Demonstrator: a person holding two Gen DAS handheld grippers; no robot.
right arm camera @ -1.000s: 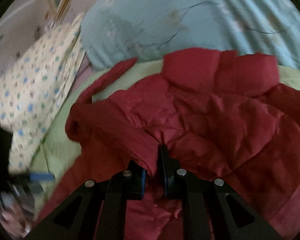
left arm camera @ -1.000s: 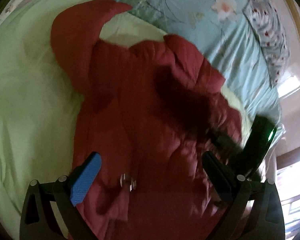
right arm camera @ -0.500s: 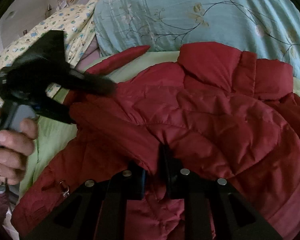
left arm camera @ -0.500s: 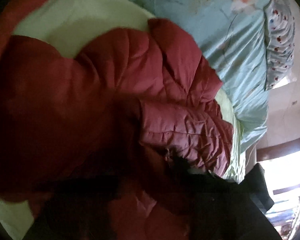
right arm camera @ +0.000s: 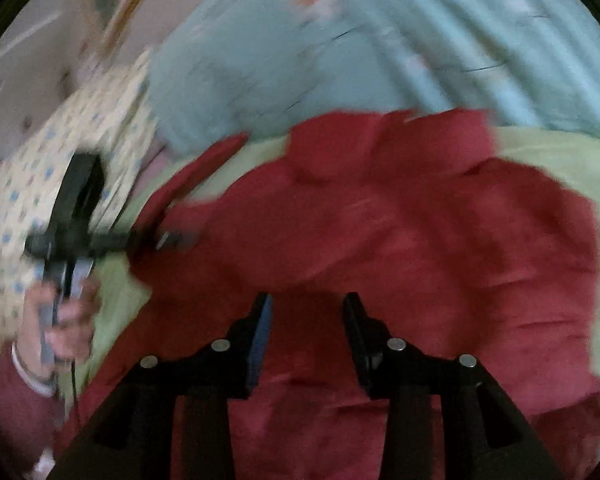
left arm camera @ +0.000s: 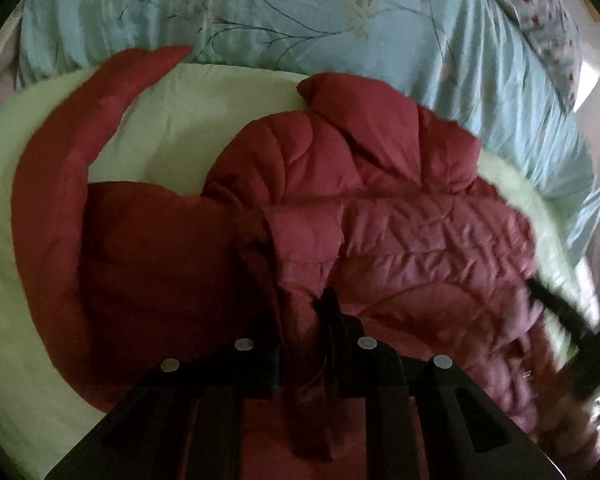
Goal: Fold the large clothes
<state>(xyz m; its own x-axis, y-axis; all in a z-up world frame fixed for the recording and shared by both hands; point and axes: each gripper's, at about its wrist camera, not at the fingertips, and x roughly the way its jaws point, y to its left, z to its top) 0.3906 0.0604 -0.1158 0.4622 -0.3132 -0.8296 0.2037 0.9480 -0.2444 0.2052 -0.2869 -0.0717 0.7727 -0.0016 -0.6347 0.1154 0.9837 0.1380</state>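
Observation:
A dark red quilted jacket [left arm camera: 380,220] [right arm camera: 380,232] lies spread on a pale green sheet [left arm camera: 180,120], with one sleeve [left arm camera: 60,160] curving away to the left. My left gripper [left arm camera: 300,320] points down at the jacket's near part. Its jaws are closing, and a raised fold of red fabric is pinched between them. The right wrist view shows that same gripper [right arm camera: 168,240] at the jacket's left edge, held by a hand [right arm camera: 64,320]. My right gripper [right arm camera: 306,308] hovers over the jacket; its jaws are opening with nothing between them.
A light blue floral quilt [left arm camera: 300,12] [right arm camera: 340,40] covers the far part of the bed. A yellow patterned pillow [right arm camera: 40,160] lies at the left and another patterned pillow [left arm camera: 540,12] at the far right. The right gripper's body shows blurred at the jacket's right edge [left arm camera: 560,312].
My left gripper has come down onto the jacket and closed from wide open onto a fold. My right gripper has let go of the jacket edge, opened and pulled back.

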